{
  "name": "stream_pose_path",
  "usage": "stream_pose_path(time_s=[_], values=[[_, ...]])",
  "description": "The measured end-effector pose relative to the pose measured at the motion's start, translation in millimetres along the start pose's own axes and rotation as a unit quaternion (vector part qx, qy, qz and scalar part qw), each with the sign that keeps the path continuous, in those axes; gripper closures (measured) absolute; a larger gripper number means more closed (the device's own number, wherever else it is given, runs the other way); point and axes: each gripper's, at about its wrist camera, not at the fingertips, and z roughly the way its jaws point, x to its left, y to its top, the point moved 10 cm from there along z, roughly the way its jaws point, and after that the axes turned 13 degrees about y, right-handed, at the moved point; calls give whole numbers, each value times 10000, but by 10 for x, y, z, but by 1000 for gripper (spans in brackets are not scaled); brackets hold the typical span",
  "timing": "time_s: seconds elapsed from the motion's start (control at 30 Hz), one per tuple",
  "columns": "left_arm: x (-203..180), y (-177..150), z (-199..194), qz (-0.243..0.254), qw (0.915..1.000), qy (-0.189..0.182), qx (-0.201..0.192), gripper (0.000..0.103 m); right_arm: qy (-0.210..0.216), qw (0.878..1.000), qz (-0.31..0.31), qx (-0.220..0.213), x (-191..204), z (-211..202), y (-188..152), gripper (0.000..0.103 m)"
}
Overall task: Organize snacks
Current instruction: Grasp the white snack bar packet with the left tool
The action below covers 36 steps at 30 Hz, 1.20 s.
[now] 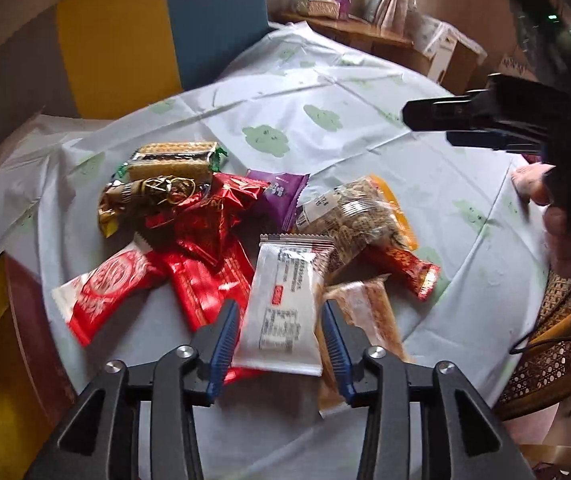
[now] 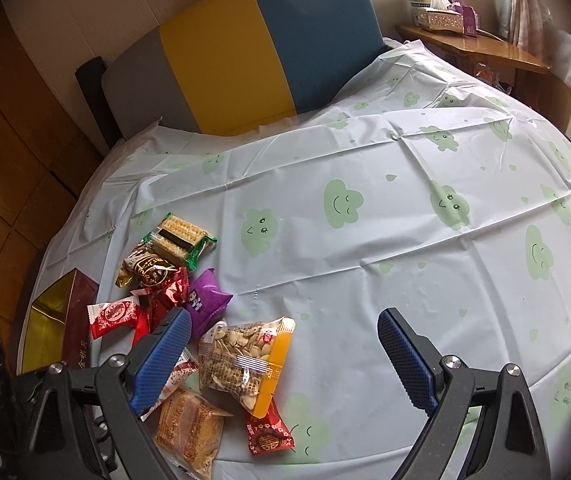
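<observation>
Both views: soft daylight, moderately bright, no hard shadows. Left wrist view: motion blur on white wrapper (image 1: 285, 304) print and near packets; overexposed window strip at far right edge. Red foil packets (image 1: 209, 216) show specular glare. Right wrist view sharper; clear nut bag (image 2: 245, 356) glints faintly. Heavy fisheye: tablecloth (image 2: 365, 240) bulges, dark vignette in corners. Gripper bases at bottom edge slightly soft.
</observation>
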Motion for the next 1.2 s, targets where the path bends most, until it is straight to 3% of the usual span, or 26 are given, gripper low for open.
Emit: stream_pose_path(time_s=[0.13,0.2,0.23,0.43,0.57,0.73,0.9,0.97,1.07,1.2], values=[[-79,35,219,204,9993,-136,267,52,39,10000,41,-8,-5,2,14,8],[-75,95,260,119,9995,-193,203,52,45,10000,67,-9,-18,2,21,8],[-61,117,278,2,9995,-231,208,67,46,10000,78,-18,-22,2,23,8],[35,62,141,-399,9988,-252,-127,70,27,10000,83,-20,-33,2,23,8],[179,-144,-202,-831,9954,-248,-417,70,-8,10000,-21,33,-3,23,2,8],[229,-638,-406,-898,9944,263,-482,70,54,9992,-359,191,144,91,-77,10],[213,-1018,-280,-962,9932,571,-305,69,719,9954,-233,588,412,244,-256,36],[187,-1066,-270,-891,9920,706,-543,69,1063,9922,-132,637,577,283,-305,37],[178,-1079,-242,-937,9915,686,-590,69,1504,9852,134,807,824,414,-370,37],[201,-1102,-243,-1074,9902,601,-655,69,1760,9765,591,1090,1041,765,-442,37]])
